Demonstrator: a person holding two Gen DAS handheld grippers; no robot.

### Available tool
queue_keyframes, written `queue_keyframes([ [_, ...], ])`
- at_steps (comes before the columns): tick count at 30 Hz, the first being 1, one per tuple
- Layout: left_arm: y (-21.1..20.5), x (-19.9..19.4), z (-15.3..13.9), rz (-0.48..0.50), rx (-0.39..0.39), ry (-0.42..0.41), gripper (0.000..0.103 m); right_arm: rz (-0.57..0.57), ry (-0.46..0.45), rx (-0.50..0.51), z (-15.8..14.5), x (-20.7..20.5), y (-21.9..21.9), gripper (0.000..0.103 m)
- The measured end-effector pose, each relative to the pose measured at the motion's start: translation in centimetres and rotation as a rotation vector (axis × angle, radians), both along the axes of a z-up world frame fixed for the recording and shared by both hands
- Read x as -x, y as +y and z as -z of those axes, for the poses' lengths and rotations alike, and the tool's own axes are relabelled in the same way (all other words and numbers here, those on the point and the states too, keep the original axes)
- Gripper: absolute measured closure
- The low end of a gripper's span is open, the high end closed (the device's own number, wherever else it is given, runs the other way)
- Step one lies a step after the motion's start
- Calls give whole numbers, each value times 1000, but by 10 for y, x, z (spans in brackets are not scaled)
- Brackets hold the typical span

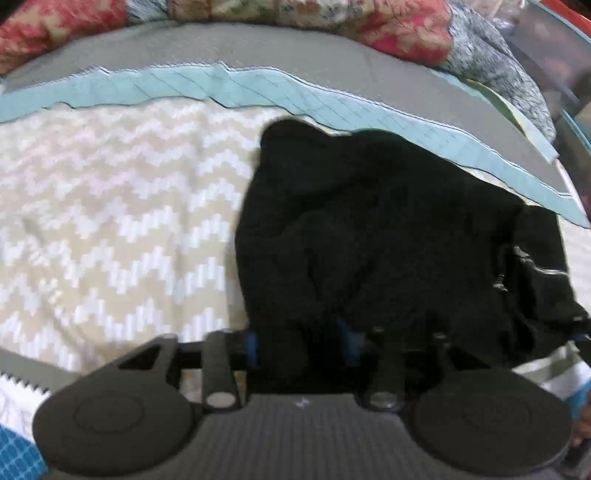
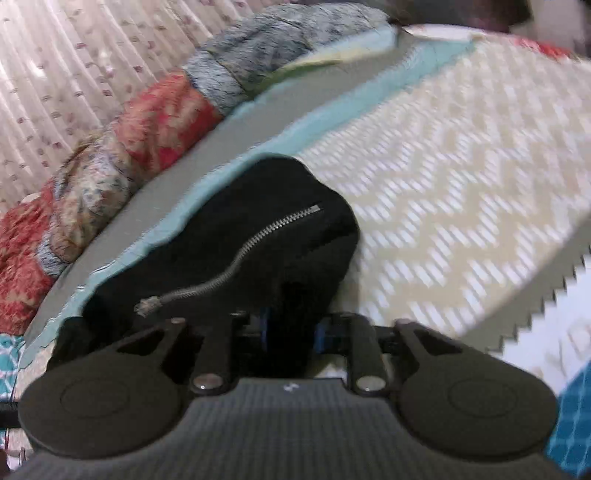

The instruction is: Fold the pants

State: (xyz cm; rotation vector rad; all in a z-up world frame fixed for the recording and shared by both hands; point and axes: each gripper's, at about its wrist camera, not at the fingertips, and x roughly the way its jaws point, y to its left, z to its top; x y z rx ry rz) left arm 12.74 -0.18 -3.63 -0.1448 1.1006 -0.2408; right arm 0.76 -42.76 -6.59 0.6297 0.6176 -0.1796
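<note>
**Black pants bunched at the blanket's far edge, both grippers at the cloth**

The black pants [image 1: 388,229] lie in a rumpled heap on the chevron blanket [image 1: 110,221], hard against the teal border strip [image 1: 184,85] that runs along the blanket's far side. Past that strip lies a grey sheet, then a floral quilt [image 1: 406,29] pushed out of the way, which leaves the blanket free as a folding surface on the bed.

The left gripper [image 1: 299,343] sits at the near hem of the heap. Its blue-tipped fingers stand apart with dark cloth bulging between them; whether the pads press that cloth I cannot tell, since black fabric hides the contact.

The right gripper [image 2: 293,332] is likewise partly spread at the pants' near edge, cloth lying between its fingers; a firm pinch cannot be confirmed.

A pocket zip [image 2: 258,240] faces up in the right wrist view, running from near the gripper away toward the teal strip. The heap's long axis seems to run along that strip, though the bunching makes waist and leg ends impossible to tell apart.
</note>
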Motion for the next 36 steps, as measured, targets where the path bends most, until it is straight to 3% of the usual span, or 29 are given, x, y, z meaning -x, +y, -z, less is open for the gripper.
queue_keyframes([
  [1, 3, 4, -6, 1, 15, -25, 54, 65, -23, 24, -6, 7, -4, 46],
  [2, 9, 8, -13, 1, 43, -52, 49, 144, -62, 76, -15, 18, -6, 45],
  [3, 16, 12, -20, -7, 66, -85, 44, 193, -108, 119, -25, 25, -5, 46],
  [4, 21, 14, -25, -18, 79, -118, 41, 184, -157, 138, -34, 29, -3, 54],
  [5, 27, 13, -30, -33, 85, -149, 35, 121, -207, 150, -46, 26, 5, 64],
  [6, 31, 10, -32, -47, 89, -166, 29, 21, -241, 166, -58, 20, 19, 64],
  [9, 32, 0, -23, -88, 109, -138, 28, -365, -259, 157, -73, -24, 76, 62],
  [10, 31, -1, -19, -89, 118, -131, 28, -436, -253, 144, -69, -40, 91, 50],
  [11, 29, 1, -15, -89, 119, -126, 28, -485, -240, 125, -60, -60, 106, 32],
  [13, 25, 5, -5, -87, 110, -114, 28, -525, -179, 87, -37, -99, 130, 24],
  [15, 24, 10, 2, -90, 107, -95, 28, -582, -75, 17, -14, -132, 150, 25],
  [16, 23, 14, 5, -87, 110, -83, 28, -629, -38, -3, -8, -141, 159, 48],
  [17, 20, 16, 7, -82, 110, -77, 28, -667, -19, 36, -7, -146, 169, 87],
  [20, 9, 19, 11, -53, 91, -88, 28, -653, -128, 159, -36, -141, 166, 92],
  [22, -1, 16, 15, -37, 108, -87, 28, -622, -145, 245, -39, -145, 156, 92],
  [24, -15, 13, 23, -25, 103, -72, 27, -628, -76, 415, -16, -155, 165, 91],
  [25, -24, 13, 28, -15, 69, -74, 25, -632, -16, 436, 1, -161, 165, 90],
  [27, -41, 19, 34, 17, -11, -110, 18, -583, -28, 354, 4, -159, 152, 86],
  [29, -45, 22, 30, 27, -32, -130, 18, -492, -54, 321, -10, -150, 144, 57],
  [32, -25, 18, 18, 7, 59, -107, 18, -454, -174, 240, -34, -114, 133, 52],
  [36, 1, 16, -11, -36, 124, -195, 12, -505, -171, 87, -34, -73, 127, 52],
])
